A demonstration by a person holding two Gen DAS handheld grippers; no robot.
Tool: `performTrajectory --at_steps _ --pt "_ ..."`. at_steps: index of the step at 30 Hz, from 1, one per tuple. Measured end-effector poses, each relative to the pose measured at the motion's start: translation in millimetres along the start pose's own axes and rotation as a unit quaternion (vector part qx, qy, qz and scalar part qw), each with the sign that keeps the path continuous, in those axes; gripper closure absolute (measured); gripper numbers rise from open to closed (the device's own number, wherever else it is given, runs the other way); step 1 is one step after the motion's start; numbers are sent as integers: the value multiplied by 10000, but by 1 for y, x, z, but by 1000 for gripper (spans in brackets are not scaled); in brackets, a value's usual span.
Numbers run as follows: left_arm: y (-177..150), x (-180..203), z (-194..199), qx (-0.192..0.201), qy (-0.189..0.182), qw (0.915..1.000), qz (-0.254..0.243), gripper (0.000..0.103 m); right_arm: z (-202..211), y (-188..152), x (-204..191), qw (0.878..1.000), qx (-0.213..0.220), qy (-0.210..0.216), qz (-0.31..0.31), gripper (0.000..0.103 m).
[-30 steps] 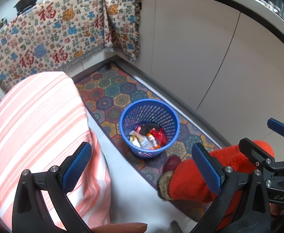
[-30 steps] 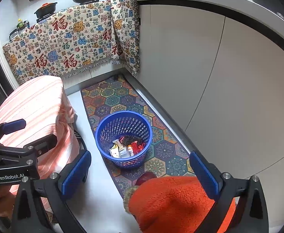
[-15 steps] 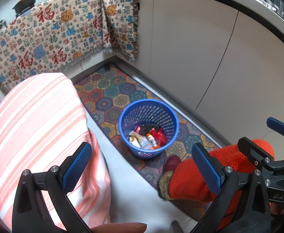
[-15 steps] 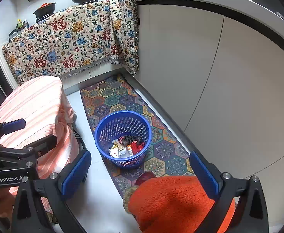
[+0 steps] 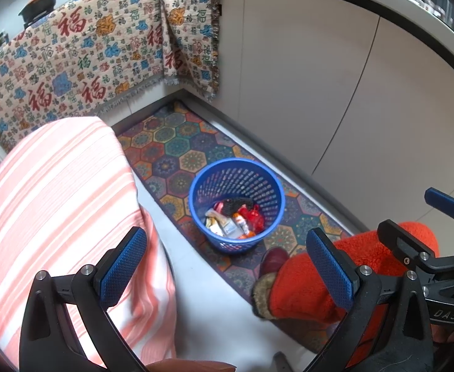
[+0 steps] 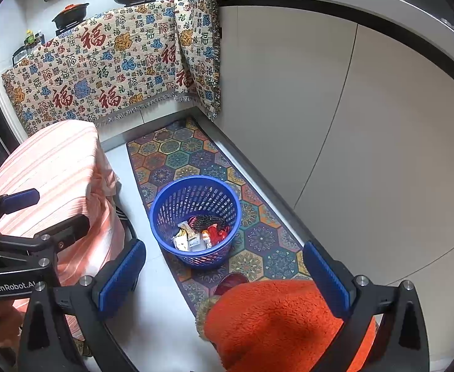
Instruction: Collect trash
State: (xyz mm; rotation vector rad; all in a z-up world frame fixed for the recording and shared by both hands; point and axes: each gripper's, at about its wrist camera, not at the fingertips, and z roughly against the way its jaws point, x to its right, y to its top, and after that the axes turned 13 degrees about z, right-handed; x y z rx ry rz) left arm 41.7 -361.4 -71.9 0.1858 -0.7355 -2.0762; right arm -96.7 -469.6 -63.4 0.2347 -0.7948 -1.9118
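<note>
A blue mesh wastebasket (image 5: 237, 204) stands on a patterned floor runner (image 5: 177, 152); it also shows in the right wrist view (image 6: 195, 220). Several wrappers and bits of trash (image 5: 234, 220) lie in its bottom, seen too in the right wrist view (image 6: 200, 232). My left gripper (image 5: 227, 266) is open and empty, held high above the floor, near side of the basket. My right gripper (image 6: 224, 279) is open and empty, also above the floor short of the basket. Each gripper shows at the edge of the other's view.
A stool or table under a pink striped cloth (image 5: 50, 204) stands left of the basket. Grey cabinet fronts (image 6: 335, 124) run along the right. A patterned cloth (image 6: 109, 65) hangs over the far counter with pots on it. My orange fleece leg and slipper (image 6: 282, 319) are below.
Both views have drifted very slightly; the basket sits marginally lower and left in the frames. Both grippers stay open and empty.
</note>
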Motion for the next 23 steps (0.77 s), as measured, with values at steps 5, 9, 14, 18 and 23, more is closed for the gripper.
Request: performTrajectory --at_steps 5,9,14,18,23 --pt "-1 0 -1 -11 5 10000 4 1 1 0 -1 10000 -4 -6 -9 0" --pt "-2 -1 -2 -14 7 10000 -6 1 -1 -1 -1 10000 -18 -7 -8 0" --pt "-3 -1 -2 -18 3 10000 -13 1 -1 -2 -2 10000 -13 -13 -9 0" --pt "-5 -1 -1 15 -53 10000 -46 1 -2 -4 -4 10000 -21 -22 -18 0" --pt "-6 2 3 188 -70 9997 -124 1 -3 -5 -3 10000 -18 -27 -29 0"
